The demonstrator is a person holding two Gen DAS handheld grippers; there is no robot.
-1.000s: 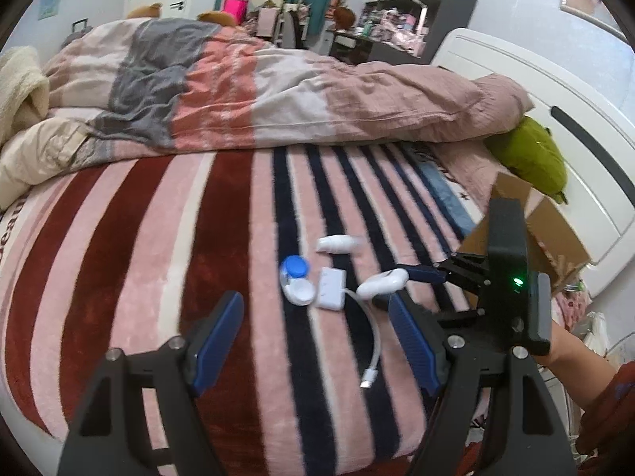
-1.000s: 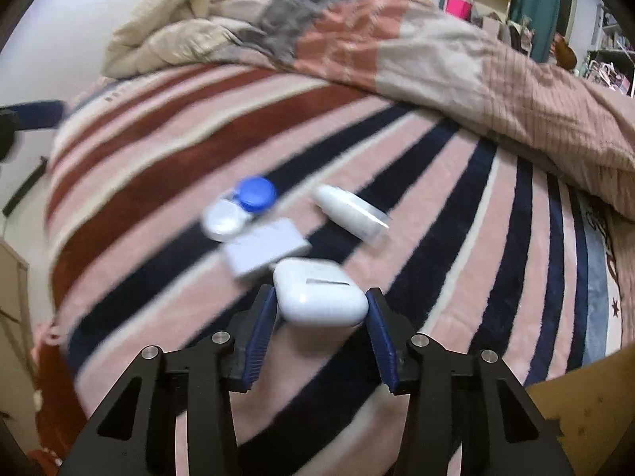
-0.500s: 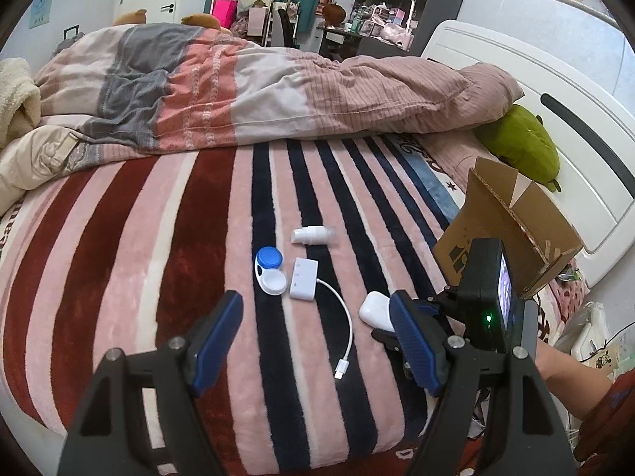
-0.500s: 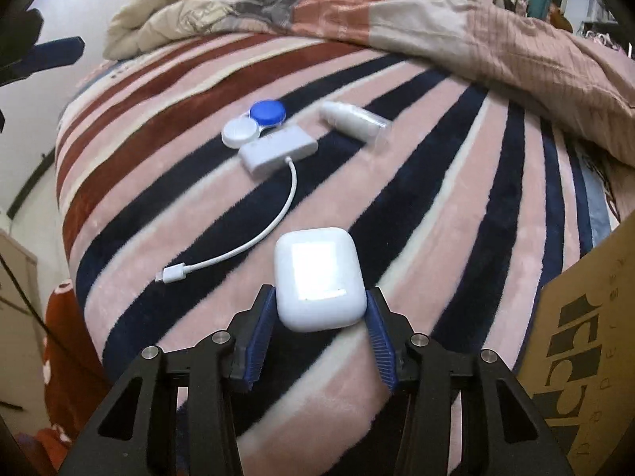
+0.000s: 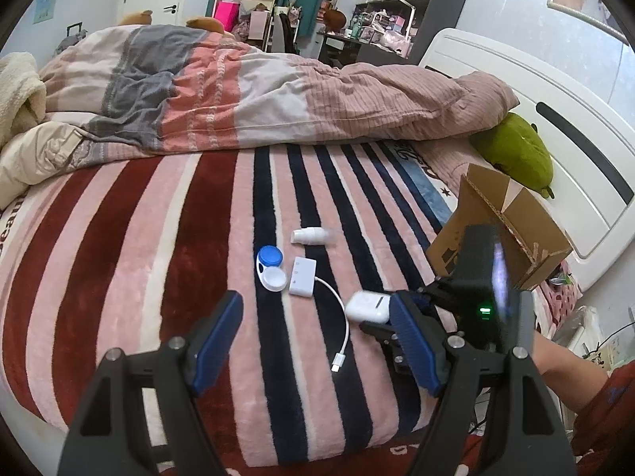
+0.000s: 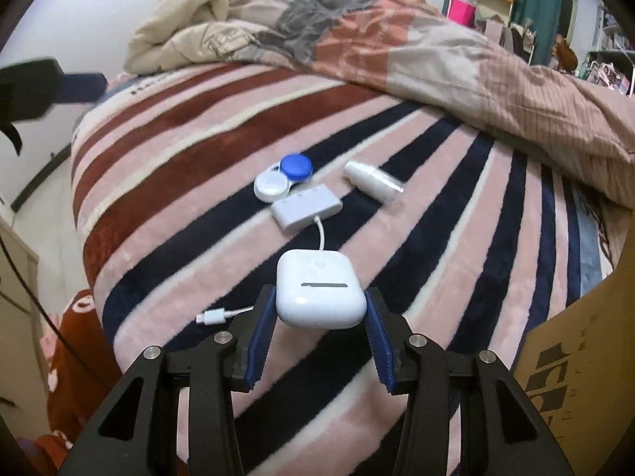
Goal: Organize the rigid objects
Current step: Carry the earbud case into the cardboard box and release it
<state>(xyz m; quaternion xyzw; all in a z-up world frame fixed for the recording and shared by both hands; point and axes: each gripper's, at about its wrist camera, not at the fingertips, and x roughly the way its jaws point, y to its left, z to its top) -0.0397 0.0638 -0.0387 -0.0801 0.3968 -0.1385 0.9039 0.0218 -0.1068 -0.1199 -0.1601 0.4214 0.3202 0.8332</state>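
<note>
The right tongs were closed on a white earbud case, the blue pads pressing its two sides and holding it above the striped blanket of the bed. In the left wrist view the same case showed at the tip of the right tongs, near the blanket's right side and just beside the cable loop.

The left tongs stood wide apart and held nothing, hanging over the near edge of the bed.

On the blanket lay three more things, close together. A lens case with one blue cap and one white cap sat just left of a white adapter, almost touching it. The adapter's cable curved toward the near edge and ended in a plug. A small white bottle lay on its side just beyond the adapter.

An open cardboard box stood at the right of the bed, near a green plush and the white headboard. A rumpled duvet was heaped across the far side.
</note>
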